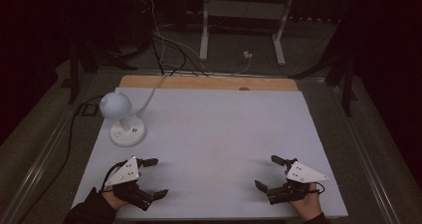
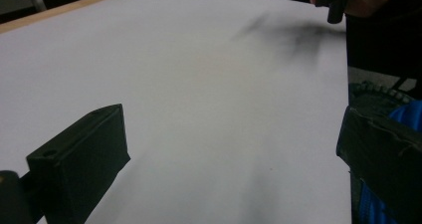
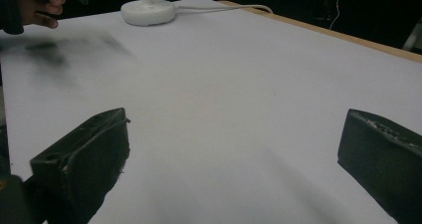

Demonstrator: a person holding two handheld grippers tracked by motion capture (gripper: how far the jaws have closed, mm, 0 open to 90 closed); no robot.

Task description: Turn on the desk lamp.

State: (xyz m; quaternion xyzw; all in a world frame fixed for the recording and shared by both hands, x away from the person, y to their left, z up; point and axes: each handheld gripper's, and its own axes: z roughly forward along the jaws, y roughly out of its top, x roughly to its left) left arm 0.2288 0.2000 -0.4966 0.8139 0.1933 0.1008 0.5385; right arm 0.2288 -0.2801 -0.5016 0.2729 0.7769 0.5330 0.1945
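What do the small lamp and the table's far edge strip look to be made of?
Lamp: probably plastic, white and smooth, with a soft sheen on its round head and disc base. Far edge strip: likely wood or wood-look board, tan and matte; the grain is too faint to confirm. The table surface in front looks like a matte pale sheet.

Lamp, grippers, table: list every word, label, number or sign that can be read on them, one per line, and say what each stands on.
None can be read.
Lamp: its white base carries a few small dark marks and a faint blue spot, too small to read.
Left gripper and right gripper: the grey plates show only small dots, no text.
Table: the white top is plain, no print.
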